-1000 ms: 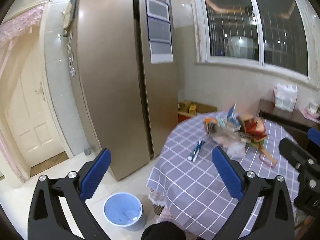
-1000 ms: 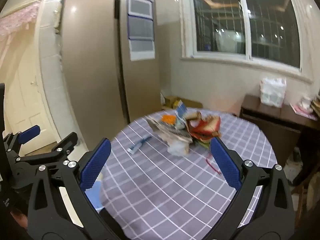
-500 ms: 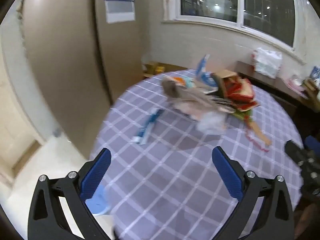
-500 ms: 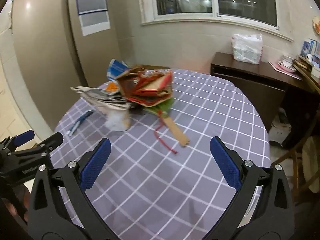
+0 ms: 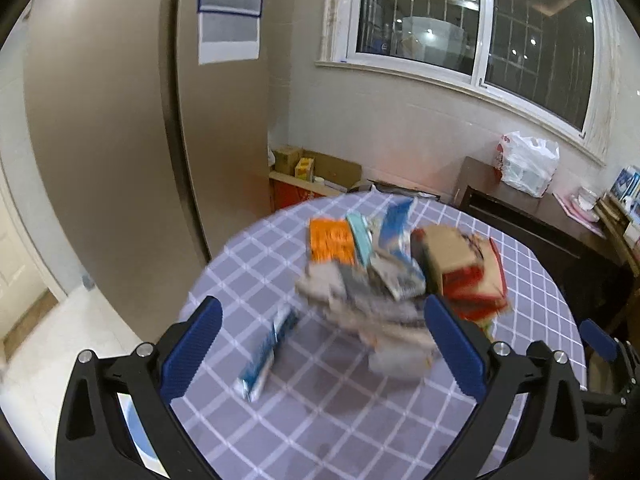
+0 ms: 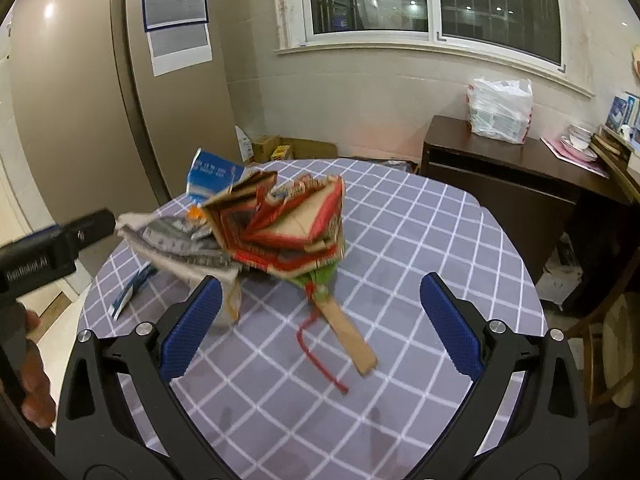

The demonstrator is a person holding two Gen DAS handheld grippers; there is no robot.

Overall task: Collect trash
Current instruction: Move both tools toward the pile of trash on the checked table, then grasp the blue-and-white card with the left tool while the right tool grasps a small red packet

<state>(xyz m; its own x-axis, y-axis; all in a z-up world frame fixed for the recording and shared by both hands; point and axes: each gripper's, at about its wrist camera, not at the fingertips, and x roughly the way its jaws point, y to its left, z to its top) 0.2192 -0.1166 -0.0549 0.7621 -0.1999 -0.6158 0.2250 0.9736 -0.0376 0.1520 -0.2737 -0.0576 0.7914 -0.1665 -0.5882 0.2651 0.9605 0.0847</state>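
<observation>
We judge this the approach step: nothing is picked up yet, and both tools face the litter on the round checked table [image 6: 420, 240].

At lower left of the left wrist view, our left gripper [image 5: 320, 344] is spread wide and empty. Just beyond its left finger lies a flat blue-and-white wrapper [image 5: 266, 354], apart from the main heap and probably the easiest first pick.

Mid-frame in the right wrist view sits the trash pile [image 6: 276, 228]: crumpled newspaper, a torn red-and-brown carton, a blue packet, and a fan-like handle with red cord trailing toward us.

Our right gripper [image 6: 318, 324] gapes wide too, holding nothing. Next we would lower over one piece and close.
</observation>
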